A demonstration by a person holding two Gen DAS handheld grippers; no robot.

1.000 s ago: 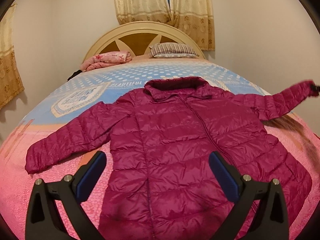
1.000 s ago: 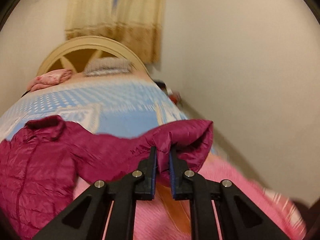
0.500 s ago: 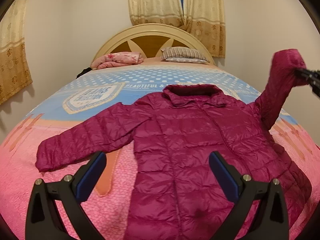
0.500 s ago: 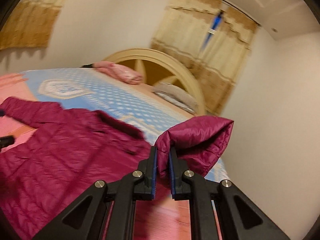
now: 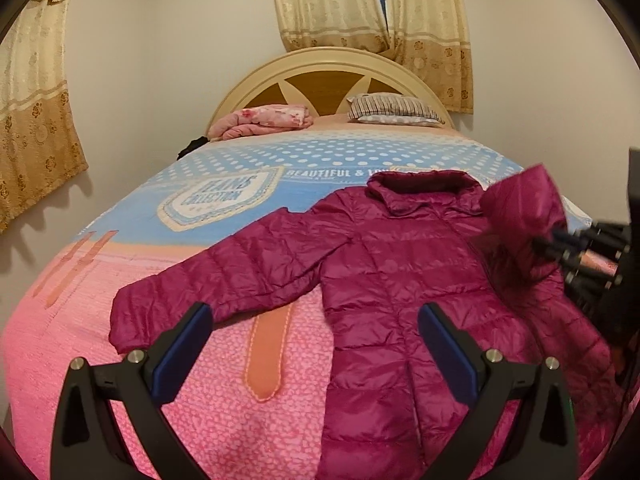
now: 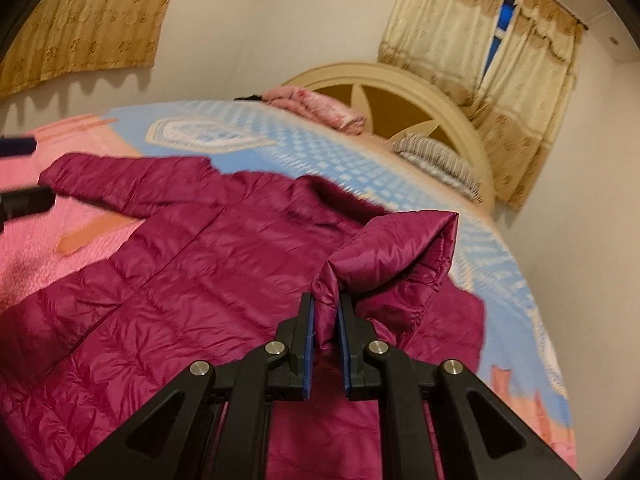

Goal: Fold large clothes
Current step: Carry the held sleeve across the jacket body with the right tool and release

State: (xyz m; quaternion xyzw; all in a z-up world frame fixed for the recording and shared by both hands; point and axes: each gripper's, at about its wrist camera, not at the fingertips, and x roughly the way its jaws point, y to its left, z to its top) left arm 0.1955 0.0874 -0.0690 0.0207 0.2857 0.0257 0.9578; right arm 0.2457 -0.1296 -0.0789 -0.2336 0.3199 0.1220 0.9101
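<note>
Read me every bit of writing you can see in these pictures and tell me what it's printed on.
"BEAUTIFUL &", then cut off by the jacket collar: printed on the blue part of the bedspread.
"JEANS COLLECTION", tilted and soft, so only likely: on the badge print on the bedspread.
Smaller lines under both: too small to read.
Puffer jacket: no writing visible.

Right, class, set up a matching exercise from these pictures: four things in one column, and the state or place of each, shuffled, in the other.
Things:
1. left tool
2. right tool
3. jacket
4. striped pillow

States or places:
A. clamped on the sleeve cuff
B. spread on the bedspread
C. open, holding nothing
D. by the headboard

Pairs: 1-C, 2-A, 3-B, 4-D
</note>
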